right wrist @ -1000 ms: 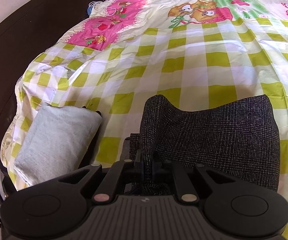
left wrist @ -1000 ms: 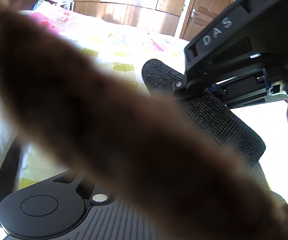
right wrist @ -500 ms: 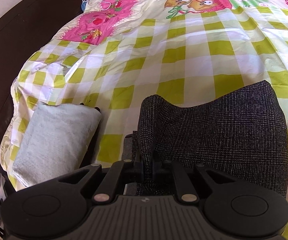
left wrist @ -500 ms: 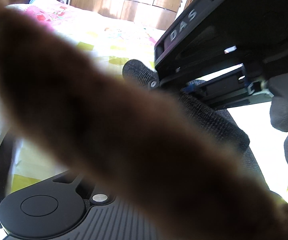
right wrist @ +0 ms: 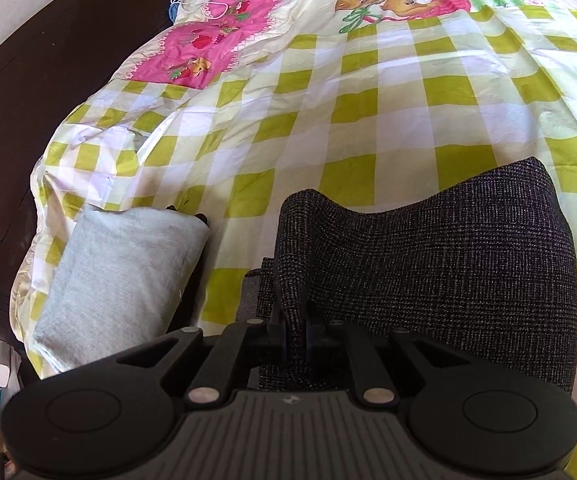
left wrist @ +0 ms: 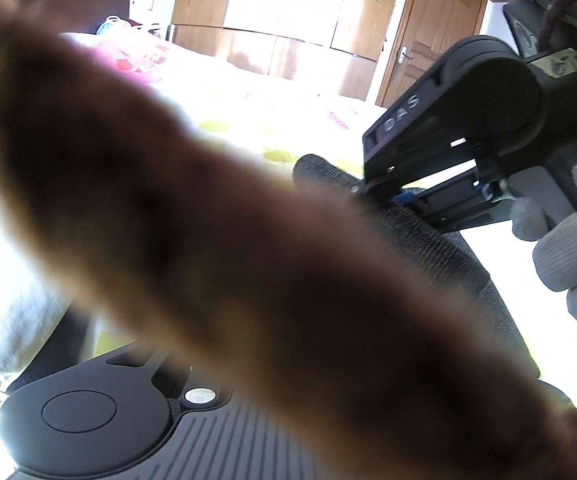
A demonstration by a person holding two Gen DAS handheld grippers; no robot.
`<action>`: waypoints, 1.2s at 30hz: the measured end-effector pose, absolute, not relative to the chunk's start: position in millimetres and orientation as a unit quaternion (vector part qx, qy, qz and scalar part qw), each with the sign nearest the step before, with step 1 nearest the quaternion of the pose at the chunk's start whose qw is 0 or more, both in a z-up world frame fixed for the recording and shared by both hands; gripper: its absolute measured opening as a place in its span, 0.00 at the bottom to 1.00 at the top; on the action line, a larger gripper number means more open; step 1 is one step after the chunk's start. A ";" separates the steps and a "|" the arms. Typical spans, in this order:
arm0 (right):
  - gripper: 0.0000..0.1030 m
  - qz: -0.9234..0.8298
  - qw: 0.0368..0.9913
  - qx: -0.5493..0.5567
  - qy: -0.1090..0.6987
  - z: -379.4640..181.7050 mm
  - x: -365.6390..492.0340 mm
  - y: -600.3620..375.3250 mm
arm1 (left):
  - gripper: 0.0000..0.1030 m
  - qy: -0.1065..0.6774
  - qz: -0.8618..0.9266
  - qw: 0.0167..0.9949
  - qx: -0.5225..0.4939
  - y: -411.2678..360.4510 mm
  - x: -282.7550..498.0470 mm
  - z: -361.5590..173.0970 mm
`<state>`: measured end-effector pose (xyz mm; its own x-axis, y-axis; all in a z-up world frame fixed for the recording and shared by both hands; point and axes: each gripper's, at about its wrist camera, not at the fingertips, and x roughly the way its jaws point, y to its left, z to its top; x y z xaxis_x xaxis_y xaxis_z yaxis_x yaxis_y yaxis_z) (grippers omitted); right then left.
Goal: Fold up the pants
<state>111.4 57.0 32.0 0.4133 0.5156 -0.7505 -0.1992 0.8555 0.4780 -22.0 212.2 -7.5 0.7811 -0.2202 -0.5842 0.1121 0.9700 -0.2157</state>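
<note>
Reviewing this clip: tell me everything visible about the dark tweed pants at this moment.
The pants are dark charcoal woven cloth with fine light flecks, already folded into a thick bundle. They lie on the green-checked bedsheet, right of a folded grey garment and apart from it. Their near left edge is lifted into a ridge, pinched in the shut jaws of the right gripper. The left wrist view shows the same grip from the side; a blurred brown strand hides most of it.

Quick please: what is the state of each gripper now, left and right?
Left gripper: fingers hidden behind a blurred brown object; its jaws are opening, and any hold cannot be told.
Right gripper: shut on a fold of the dark speckled woven pants.
</note>
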 end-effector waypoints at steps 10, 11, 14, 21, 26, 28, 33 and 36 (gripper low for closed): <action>0.26 0.221 0.831 0.124 0.495 33.3 109.6 65.3 | 0.14 0.336 -0.062 0.934 -0.103 227.9 -17.1 -14.5; 0.26 0.221 0.832 0.118 0.494 34.2 108.7 67.1 | 0.14 0.342 -0.058 0.932 -0.102 227.2 -14.0 -18.1; 0.26 0.222 0.841 0.091 0.485 38.2 103.7 76.1 | 0.11 0.349 -0.059 0.932 -0.083 222.0 -10.6 -23.8; 0.29 0.207 0.834 0.113 0.499 29.7 108.8 83.1 | 0.07 0.349 -0.066 0.931 -0.082 221.7 -12.9 -27.8; 0.34 0.215 0.832 0.117 0.498 26.9 111.2 88.6 | 0.07 0.347 -0.064 0.932 -0.076 219.5 -13.7 -26.9; 0.38 0.217 0.831 0.125 0.497 28.5 109.4 90.1 | 0.07 0.345 -0.064 0.934 -0.072 218.9 -14.7 -26.0; 0.39 0.263 0.806 0.166 0.504 31.2 110.7 89.4 | 0.11 0.340 -0.061 0.935 -0.084 223.6 -29.5 -17.7; 0.39 0.279 0.809 0.159 0.492 37.0 106.4 88.0 | 0.14 0.338 -0.058 0.936 -0.084 227.2 -44.6 -8.8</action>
